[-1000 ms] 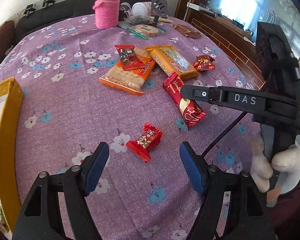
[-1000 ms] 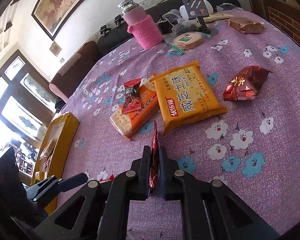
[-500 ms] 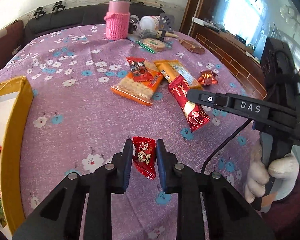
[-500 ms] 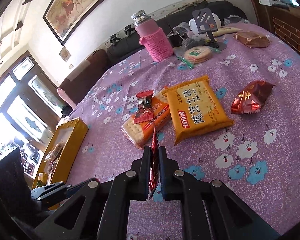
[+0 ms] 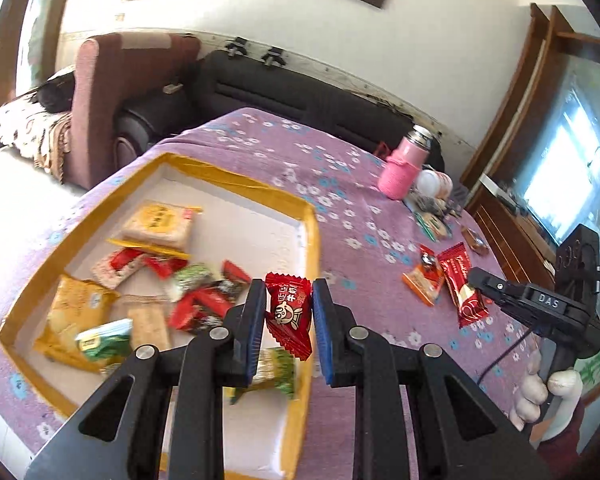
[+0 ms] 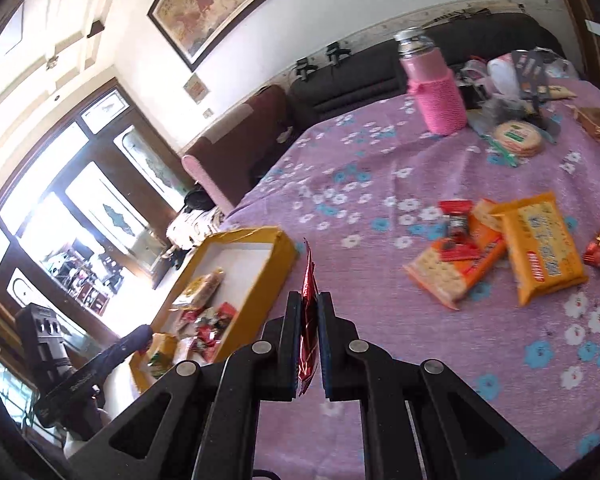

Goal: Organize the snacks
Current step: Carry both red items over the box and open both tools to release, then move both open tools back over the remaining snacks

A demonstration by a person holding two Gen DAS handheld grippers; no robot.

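Left wrist view: the left hand-held gripper (image 5: 288,320) pinches a red candy (image 5: 290,316) with a cartoon face above the yellow box (image 5: 312,248). "DAS" marks the right hand-held gripper (image 6: 309,334), clamped on a red wrapper (image 6: 308,312) over the surface (image 6: 420,360).

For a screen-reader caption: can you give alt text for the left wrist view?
The left tongs grip a small red foil candy packet above a yellow-rimmed white box already holding assorted snack packets, on a purple flowered tablecloth.
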